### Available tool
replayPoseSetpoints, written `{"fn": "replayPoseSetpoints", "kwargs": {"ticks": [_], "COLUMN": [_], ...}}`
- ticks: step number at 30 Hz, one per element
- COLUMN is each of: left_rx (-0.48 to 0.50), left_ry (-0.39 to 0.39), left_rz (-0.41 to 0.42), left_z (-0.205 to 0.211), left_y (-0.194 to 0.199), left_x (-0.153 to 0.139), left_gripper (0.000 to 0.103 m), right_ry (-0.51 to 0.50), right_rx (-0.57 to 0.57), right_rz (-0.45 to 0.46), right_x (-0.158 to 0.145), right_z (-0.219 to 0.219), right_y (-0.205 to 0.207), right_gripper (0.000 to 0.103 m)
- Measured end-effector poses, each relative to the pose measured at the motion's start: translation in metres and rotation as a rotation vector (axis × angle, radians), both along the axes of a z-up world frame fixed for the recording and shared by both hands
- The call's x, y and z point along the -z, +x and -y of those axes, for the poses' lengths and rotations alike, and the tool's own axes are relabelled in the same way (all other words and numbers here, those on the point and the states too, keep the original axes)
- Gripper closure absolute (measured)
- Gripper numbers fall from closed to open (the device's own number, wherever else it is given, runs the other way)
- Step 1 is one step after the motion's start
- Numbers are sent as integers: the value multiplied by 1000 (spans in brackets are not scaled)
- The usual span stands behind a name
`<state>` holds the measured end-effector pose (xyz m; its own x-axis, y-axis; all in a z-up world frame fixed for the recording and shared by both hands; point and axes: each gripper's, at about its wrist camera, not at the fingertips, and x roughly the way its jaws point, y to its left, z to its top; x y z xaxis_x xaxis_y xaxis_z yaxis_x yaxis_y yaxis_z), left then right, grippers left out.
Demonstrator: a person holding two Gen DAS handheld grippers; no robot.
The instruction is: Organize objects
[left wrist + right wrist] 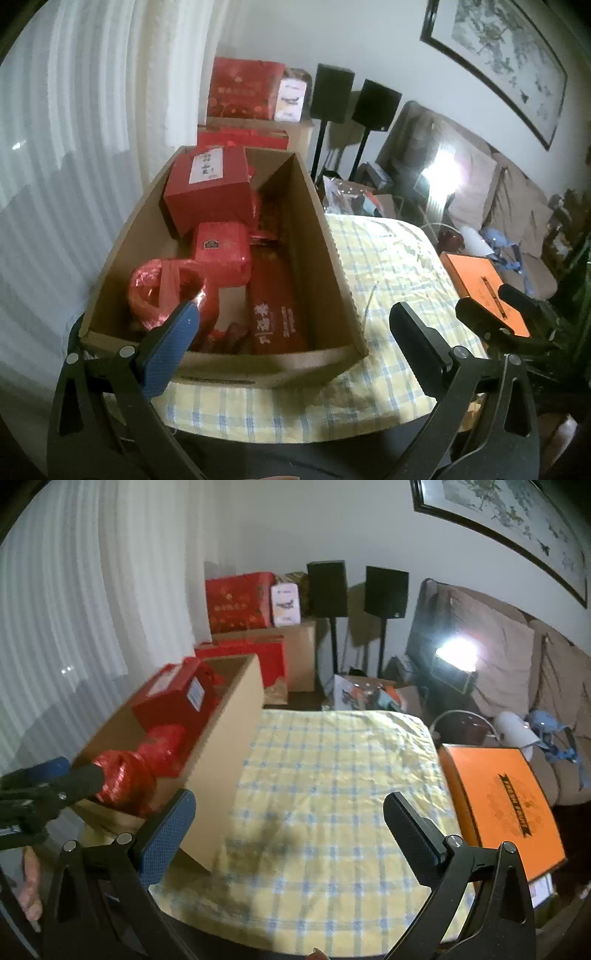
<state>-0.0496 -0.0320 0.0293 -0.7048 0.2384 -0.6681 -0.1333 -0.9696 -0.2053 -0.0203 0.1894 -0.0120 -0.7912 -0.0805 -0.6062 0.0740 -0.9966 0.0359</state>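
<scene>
I am holding the left tongs (pixel 295 317) wide open with nothing between the fingers, hanging over the near end of the open brown cardboard box (pixel 332 240). The right tongs (pixel 288 808) are also spread wide and empty, hovering over the bare yellow-and-blue checked cloth on the counter (pixel 332 775).

Inside the box I am seeing a shiny red foil-wrapped bundle (pixel 162 295) at the near left corner, just beyond my blue left fingertip (pixel 173 339), then a small red square tin (pixel 221 258), a large red rectangular gift box with a white label (pixel 210 188) leaning at the far end, and a long dark red flat carton (pixel 277 314) lying along the right side.

The flat orange rectangular box with a black banner print (pixel 502 797) is sitting at the right edge of the counter, well apart from the cardboard box. I am reading it as the item not yet packed.

My judgement: I am between picks. The next move probably calls for swinging the right tongs right, gripping the orange box by its thin edge, and carrying it over.
</scene>
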Motion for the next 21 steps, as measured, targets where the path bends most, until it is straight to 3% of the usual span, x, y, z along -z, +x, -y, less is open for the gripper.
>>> {"fn": "replayPoseSetpoints", "kwargs": {"ticks": [21], "left_rx": [4], "left_ry": [-26], "left_rz": [13], "left_z": [-10], "left_y": [31], "left_x": [17], "left_gripper": [0], "right_ry": [29], "right_rx": [46], "right_rz": [-18], "right_x": [5], "right_z": [-13], "right_y": [44], "right_gripper": [1]}}
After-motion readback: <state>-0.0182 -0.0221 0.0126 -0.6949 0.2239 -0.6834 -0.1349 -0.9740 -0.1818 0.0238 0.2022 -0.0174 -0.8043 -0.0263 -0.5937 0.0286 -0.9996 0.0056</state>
